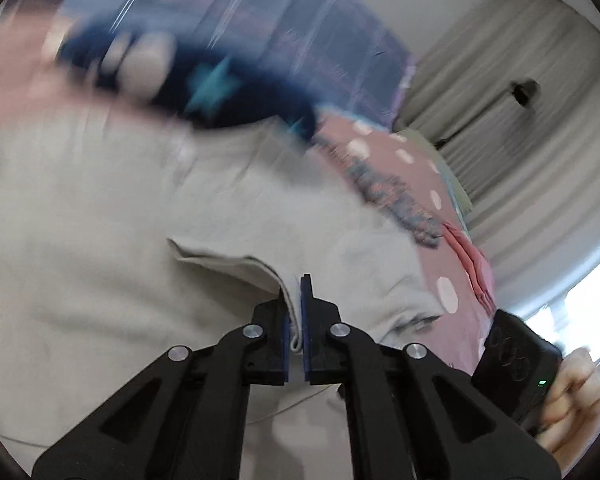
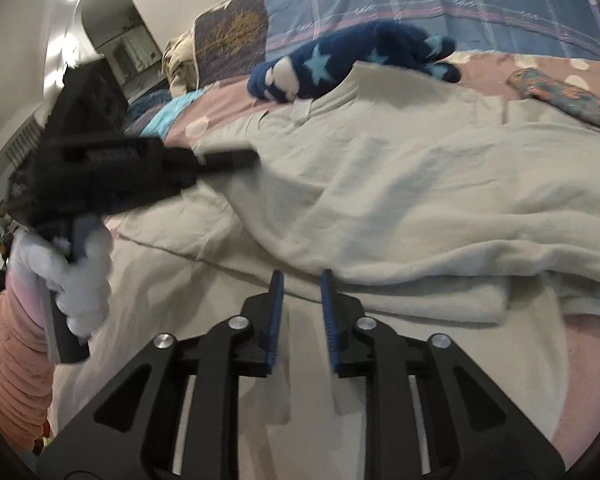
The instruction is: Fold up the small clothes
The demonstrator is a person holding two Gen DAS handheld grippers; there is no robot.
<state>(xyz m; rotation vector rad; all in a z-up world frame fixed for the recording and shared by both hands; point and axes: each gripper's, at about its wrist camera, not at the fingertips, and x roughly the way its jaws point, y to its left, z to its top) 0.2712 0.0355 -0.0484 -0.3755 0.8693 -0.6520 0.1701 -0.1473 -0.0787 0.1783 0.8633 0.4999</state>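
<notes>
Left wrist view: your left gripper [image 1: 296, 300] is clamped tight on a hemmed edge of the pale grey garment [image 1: 120, 208], a thin fold of cloth pinched between the blue pads, and the picture is smeared with blur. That garment sprawls across the pink dotted bedspread [image 1: 444, 292], with the navy star-patterned piece [image 1: 220, 88] lying just beyond its far edge and a strip of teal-and-pink patterned fabric [image 1: 392, 196] off to the right. At the lower right edge you can see your other hand [image 1: 572, 396] wrapped round the black handle of its tool. Right wrist view: your right gripper [image 2: 300, 292] stands partly open, blue pads apart, nothing between them, and the tips sit right at the near folded edge of the pale grey garment without pressing on it. Over on the left your left gripper reaches in over the cloth, held in a white fuzzy glove [image 2: 80, 280] with a peach sleeve [image 2: 8, 360] below it. The blue plaid cover [image 2: 440, 4] lies behind.
</notes>
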